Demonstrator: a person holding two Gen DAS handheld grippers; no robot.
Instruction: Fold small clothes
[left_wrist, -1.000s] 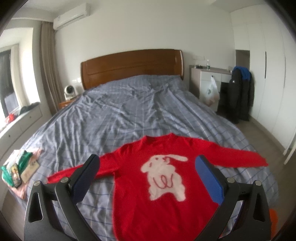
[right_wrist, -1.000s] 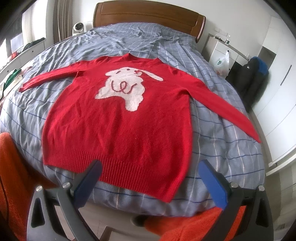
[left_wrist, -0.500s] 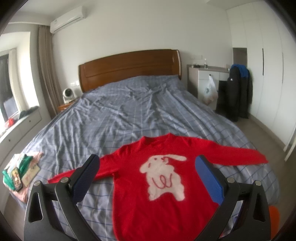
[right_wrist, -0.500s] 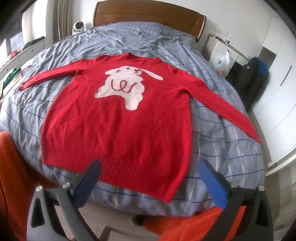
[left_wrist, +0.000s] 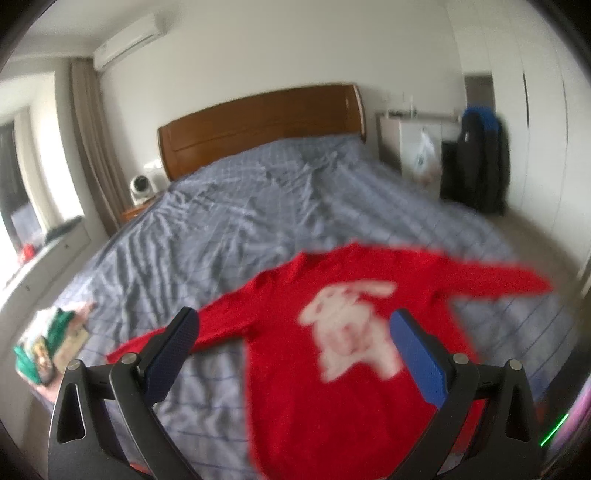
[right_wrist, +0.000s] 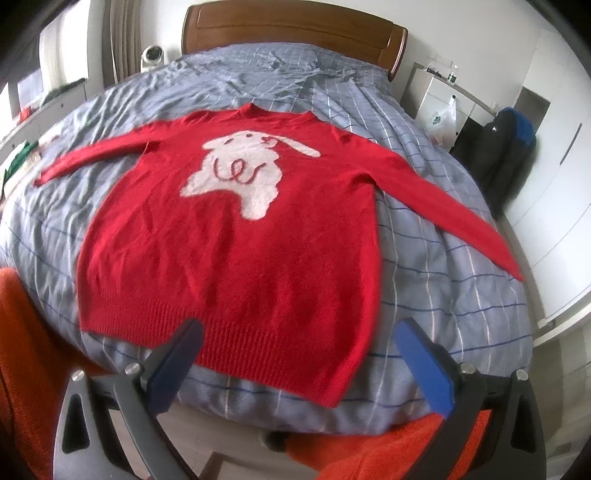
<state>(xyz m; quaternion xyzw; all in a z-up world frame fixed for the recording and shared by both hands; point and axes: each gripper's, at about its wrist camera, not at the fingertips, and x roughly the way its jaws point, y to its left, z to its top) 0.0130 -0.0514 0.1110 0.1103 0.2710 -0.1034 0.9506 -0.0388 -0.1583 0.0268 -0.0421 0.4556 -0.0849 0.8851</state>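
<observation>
Two grippers, the left gripper (left_wrist: 293, 350) and the right gripper (right_wrist: 299, 360), hang wide open and empty. The red sweater (right_wrist: 236, 236) lies flat on the bed (right_wrist: 436, 280), sleeves at 9 and 3 o'clock. Better pinch one sleeve cuff first, then fold it inward smoothly.

Fuzzy knit sweater (right_wrist: 236, 236), glossy wooden headboard (right_wrist: 295, 29)
</observation>
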